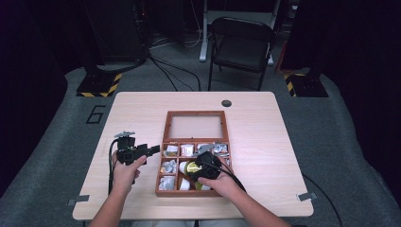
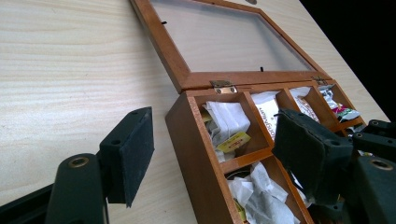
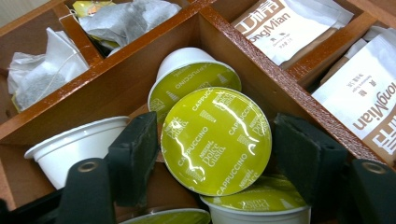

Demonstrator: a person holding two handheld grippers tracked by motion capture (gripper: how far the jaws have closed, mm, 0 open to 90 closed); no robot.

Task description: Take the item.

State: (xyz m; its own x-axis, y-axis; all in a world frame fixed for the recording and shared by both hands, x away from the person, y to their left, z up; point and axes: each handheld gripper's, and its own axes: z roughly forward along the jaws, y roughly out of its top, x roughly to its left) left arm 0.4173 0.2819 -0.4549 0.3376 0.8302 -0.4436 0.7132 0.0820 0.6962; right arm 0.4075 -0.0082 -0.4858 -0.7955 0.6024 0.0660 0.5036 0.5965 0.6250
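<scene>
A wooden compartment box [image 1: 160,179] lies on the table with its glass lid [image 1: 195,114] folded back flat. In the right gripper view a yellow-green cappuccino capsule [image 3: 217,140] sits between the pads of my right gripper [image 3: 215,154], with a thin gap on each side. Other capsules [image 3: 187,74] crowd the same compartment. From the high view my right gripper [image 1: 197,165] reaches into the box's middle compartment. Beside the box's left wall [image 2: 187,140], my left gripper [image 2: 217,158] stands open with nothing between its jaws; the high view places the left gripper [image 1: 152,151] just left of the box.
Tea bags [image 3: 116,18] and brown-and-white sachets [image 3: 285,23] fill the neighbouring compartments. A round hole [image 1: 226,103] marks the table's far side. A black folding chair [image 1: 241,42] stands beyond the table. Bare tabletop lies to the left and right of the box.
</scene>
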